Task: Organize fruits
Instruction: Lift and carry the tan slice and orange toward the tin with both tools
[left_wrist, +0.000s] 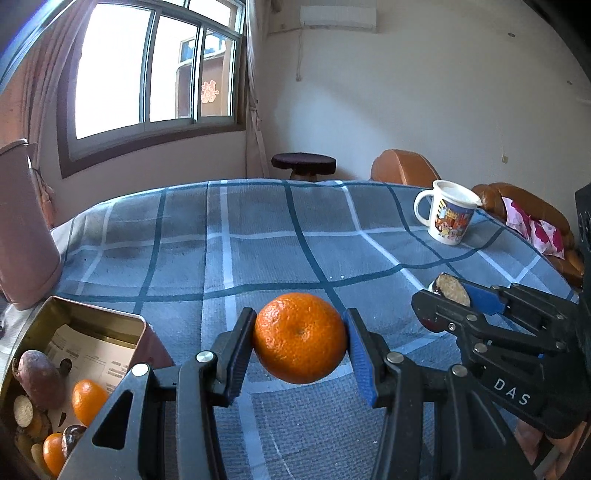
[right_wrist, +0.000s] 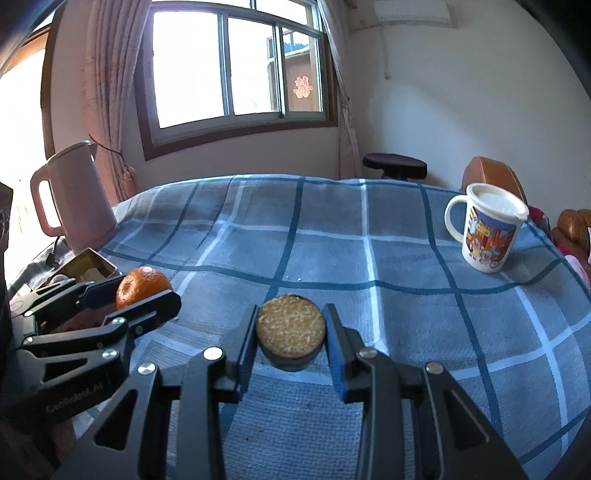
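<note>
My left gripper (left_wrist: 300, 334) is shut on an orange mandarin (left_wrist: 300, 338) and holds it above the blue checked tablecloth (left_wrist: 258, 240). It also shows in the right wrist view (right_wrist: 142, 291), with the mandarin (right_wrist: 142, 286) between its fingers. My right gripper (right_wrist: 290, 334) is shut on a round brown-crusted piece with a dark rim (right_wrist: 290, 328), above the cloth. In the left wrist view the right gripper (left_wrist: 452, 295) holds the same piece (left_wrist: 451, 290). A gold tin box (left_wrist: 92, 321) at lower left holds mandarins (left_wrist: 86, 400), a purple sweet potato (left_wrist: 38, 376) and similar round pieces.
A white cartoon mug (left_wrist: 448, 212) stands at the table's far right, also in the right wrist view (right_wrist: 487, 230). A pink kettle (right_wrist: 74, 199) stands at the left edge. A dark stool (left_wrist: 303, 164) and brown sofa (left_wrist: 524, 206) lie beyond the table.
</note>
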